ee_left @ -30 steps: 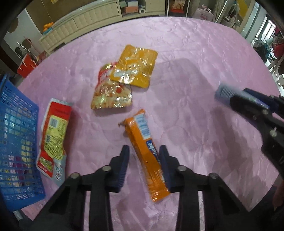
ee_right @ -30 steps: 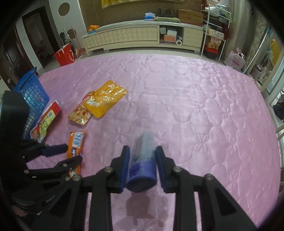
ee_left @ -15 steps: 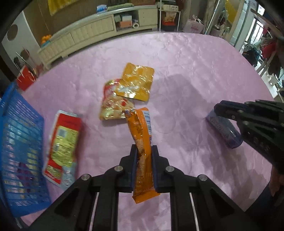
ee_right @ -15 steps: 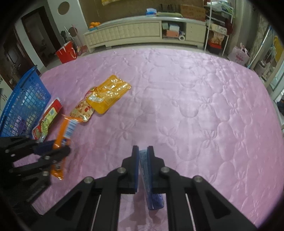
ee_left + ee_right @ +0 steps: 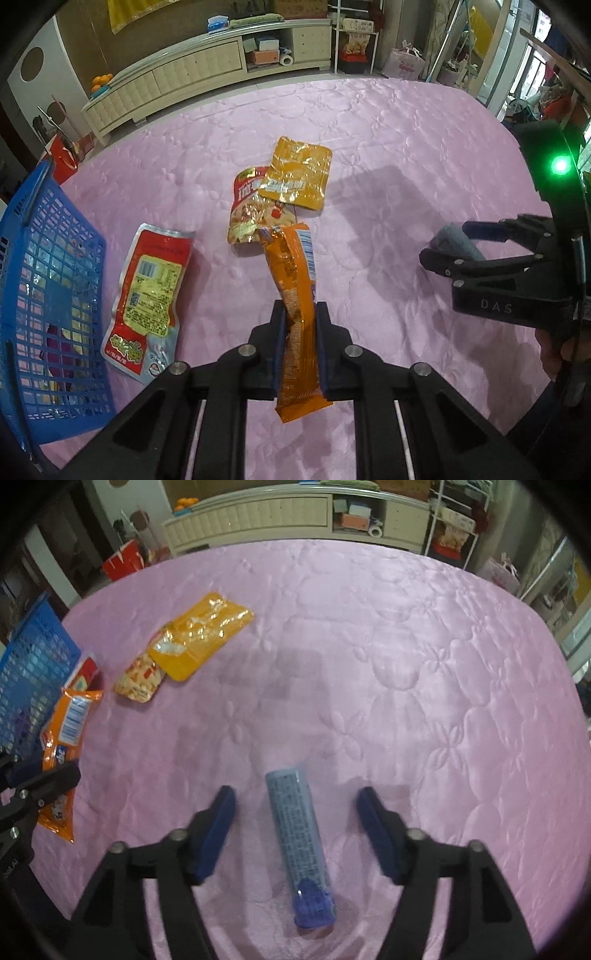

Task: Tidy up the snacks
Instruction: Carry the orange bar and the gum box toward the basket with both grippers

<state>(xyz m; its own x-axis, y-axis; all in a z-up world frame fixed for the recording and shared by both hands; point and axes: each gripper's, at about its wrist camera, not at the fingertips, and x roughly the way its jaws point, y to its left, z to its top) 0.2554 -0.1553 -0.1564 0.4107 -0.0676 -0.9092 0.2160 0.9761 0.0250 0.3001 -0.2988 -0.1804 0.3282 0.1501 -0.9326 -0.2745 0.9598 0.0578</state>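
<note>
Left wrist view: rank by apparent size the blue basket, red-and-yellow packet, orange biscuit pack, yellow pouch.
1. blue basket, cut off by the frame edge
2. red-and-yellow packet and orange biscuit pack: look alike; the pack is raised toward the camera in the left gripper, so not ranked
3. yellow pouch, farthest away
</note>
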